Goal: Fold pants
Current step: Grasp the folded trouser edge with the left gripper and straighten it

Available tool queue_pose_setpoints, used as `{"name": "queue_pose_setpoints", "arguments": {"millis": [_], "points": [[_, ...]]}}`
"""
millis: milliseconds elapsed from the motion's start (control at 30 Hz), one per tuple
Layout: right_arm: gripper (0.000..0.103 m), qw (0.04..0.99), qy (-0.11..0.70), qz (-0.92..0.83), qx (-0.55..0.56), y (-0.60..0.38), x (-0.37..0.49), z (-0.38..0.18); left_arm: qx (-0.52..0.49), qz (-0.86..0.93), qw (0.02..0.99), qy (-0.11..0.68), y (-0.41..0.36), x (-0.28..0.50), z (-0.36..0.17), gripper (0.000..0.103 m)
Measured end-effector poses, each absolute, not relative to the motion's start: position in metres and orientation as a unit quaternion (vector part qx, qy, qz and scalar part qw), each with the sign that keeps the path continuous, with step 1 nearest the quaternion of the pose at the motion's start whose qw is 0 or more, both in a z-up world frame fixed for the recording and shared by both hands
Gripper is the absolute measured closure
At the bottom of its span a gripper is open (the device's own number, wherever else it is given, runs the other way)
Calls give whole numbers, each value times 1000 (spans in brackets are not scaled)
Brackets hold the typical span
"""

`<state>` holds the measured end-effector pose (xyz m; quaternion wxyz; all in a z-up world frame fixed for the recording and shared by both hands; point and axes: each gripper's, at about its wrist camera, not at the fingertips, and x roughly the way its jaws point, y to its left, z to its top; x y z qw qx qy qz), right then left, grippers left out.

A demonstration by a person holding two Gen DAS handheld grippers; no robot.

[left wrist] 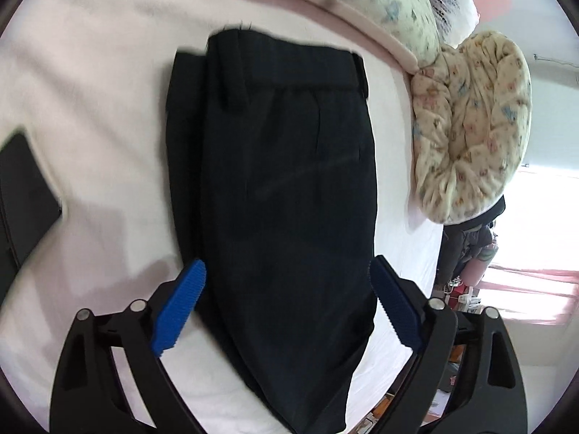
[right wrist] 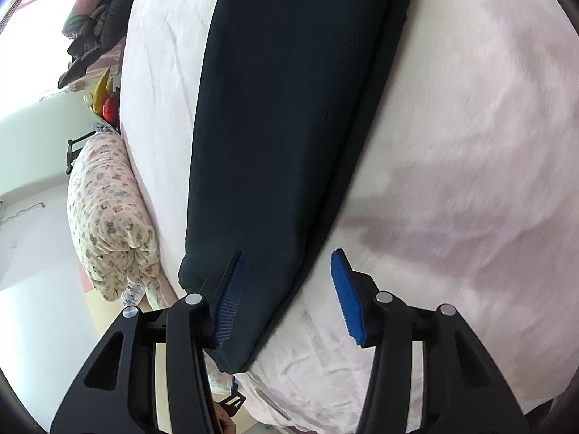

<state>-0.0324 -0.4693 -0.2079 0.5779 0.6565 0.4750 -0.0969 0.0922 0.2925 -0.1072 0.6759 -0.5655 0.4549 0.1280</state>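
Observation:
Dark navy pants [left wrist: 282, 181] lie flat on a pale pink bed sheet [left wrist: 90, 126], folded lengthwise, waistband at the far end. My left gripper [left wrist: 286, 282] is open, its blue pads [left wrist: 181, 303] on either side of the pants' thigh part, above the cloth. In the right wrist view the legs [right wrist: 289, 126] run away from me and the hem end [right wrist: 235, 354] lies near the bed's edge. My right gripper [right wrist: 286, 282] is open over the hem end, its left pad [right wrist: 229, 300] over the cloth and its right pad over the sheet.
A rolled floral quilt [left wrist: 470, 126] and pillows [left wrist: 391, 0] lie along the bed's far right edge; the quilt also shows in the right wrist view [right wrist: 108, 217]. A black flat object [left wrist: 21, 195] lies at the left. Clothes hang by the window [right wrist: 97, 29].

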Motion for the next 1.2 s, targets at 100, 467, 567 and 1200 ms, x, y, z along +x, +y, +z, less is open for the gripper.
{"name": "queue_pose_setpoints", "arguments": {"millis": [100, 467, 567, 1200], "points": [[52, 574, 478, -90, 659, -453, -27, -208, -521, 133, 689, 486, 306, 105, -108, 32], [52, 568, 495, -62, 654, -407, -11, -200, -525, 140, 667, 509, 326, 100, -126, 38], [52, 569, 498, -62, 652, -400, -9, -198, -529, 135, 664, 511, 331, 100, -130, 53], [52, 558, 514, -54, 649, -362, -5, -200, -534, 93, 710, 450, 336, 61, -111, 101]]}}
